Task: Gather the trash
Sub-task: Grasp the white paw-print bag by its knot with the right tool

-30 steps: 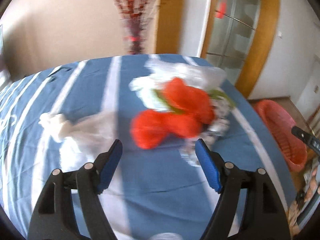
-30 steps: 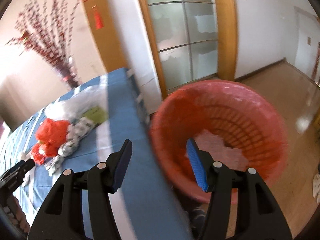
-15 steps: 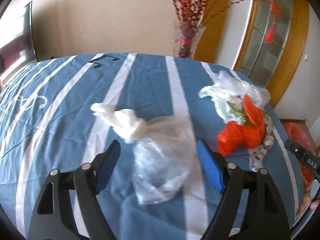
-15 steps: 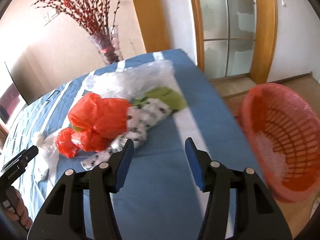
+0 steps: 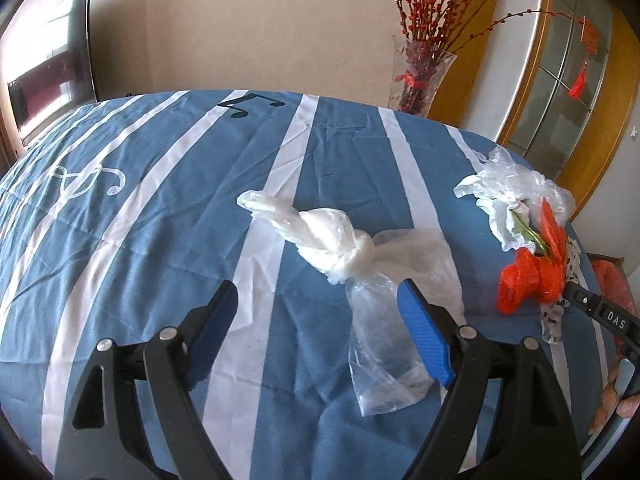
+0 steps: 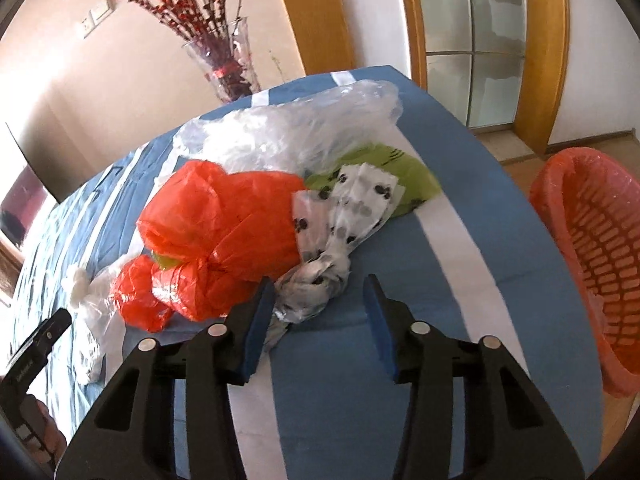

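On the blue striped cloth (image 5: 160, 184) lies a clear knotted plastic bag (image 5: 344, 252). My left gripper (image 5: 318, 292) hovers just before its knot, jaws opening, and the bag's loose tail lies between the fingers without touching the pads. A pile of trash bags lies to the right: red bags (image 6: 224, 220), a spotted white bag (image 6: 340, 216), a green one (image 6: 400, 176) and a large clear one (image 6: 300, 128). My right gripper (image 6: 318, 284) is at the spotted bag's knotted end. Its jaws are closing around the knot, and the pads are not pressing on it.
A red plastic basket (image 6: 592, 240) stands on the floor beyond the table's right edge. A glass vase (image 5: 416, 80) with red branches stands at the far edge. A dark screen (image 5: 48, 72) hangs on the left wall. A glazed wooden door (image 6: 496, 40) is behind.
My left gripper swung left from the red bags to the clear knotted bag. My right gripper swung from the basket to the pile, and its jaws have narrowed.
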Available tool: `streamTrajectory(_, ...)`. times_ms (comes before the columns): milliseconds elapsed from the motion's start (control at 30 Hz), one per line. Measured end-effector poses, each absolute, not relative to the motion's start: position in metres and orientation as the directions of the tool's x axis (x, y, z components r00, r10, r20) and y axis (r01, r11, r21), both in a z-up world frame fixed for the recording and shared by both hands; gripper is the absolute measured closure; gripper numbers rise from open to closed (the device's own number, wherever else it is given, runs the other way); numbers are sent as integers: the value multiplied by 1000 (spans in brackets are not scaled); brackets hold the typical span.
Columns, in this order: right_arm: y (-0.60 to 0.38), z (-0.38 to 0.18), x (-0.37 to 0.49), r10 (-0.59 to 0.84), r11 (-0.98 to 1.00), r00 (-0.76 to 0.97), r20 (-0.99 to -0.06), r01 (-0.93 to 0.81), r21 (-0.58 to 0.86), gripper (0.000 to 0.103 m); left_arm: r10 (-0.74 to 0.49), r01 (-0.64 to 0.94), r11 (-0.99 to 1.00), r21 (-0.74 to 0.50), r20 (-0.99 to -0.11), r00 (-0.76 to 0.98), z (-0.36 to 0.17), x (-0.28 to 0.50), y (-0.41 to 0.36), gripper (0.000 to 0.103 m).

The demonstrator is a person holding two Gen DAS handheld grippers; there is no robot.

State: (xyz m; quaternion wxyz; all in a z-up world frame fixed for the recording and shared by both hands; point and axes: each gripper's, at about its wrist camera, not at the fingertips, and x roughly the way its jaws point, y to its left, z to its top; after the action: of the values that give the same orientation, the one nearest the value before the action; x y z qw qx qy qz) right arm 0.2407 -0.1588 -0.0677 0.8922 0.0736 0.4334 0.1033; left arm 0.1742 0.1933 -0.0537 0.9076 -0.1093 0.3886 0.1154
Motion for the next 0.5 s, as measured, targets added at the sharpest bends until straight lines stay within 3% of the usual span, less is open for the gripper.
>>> streamTrajectory(67,-156,-69,240,250,968,601,-759,-135,212,67,124,-297,948,-110,-734,668,-55,175,194,23)
streamTrajectory(333,-153,-69,235,233,972,618,-751,-175,157,88,127,-313,943,-112,-749,650,-61,179,194,22)
streamTrajectory(500,-171,-66,230,185,982,641,-745,-141,123,91,114,-316,940,-127,-757,644,-62,182,197,23)
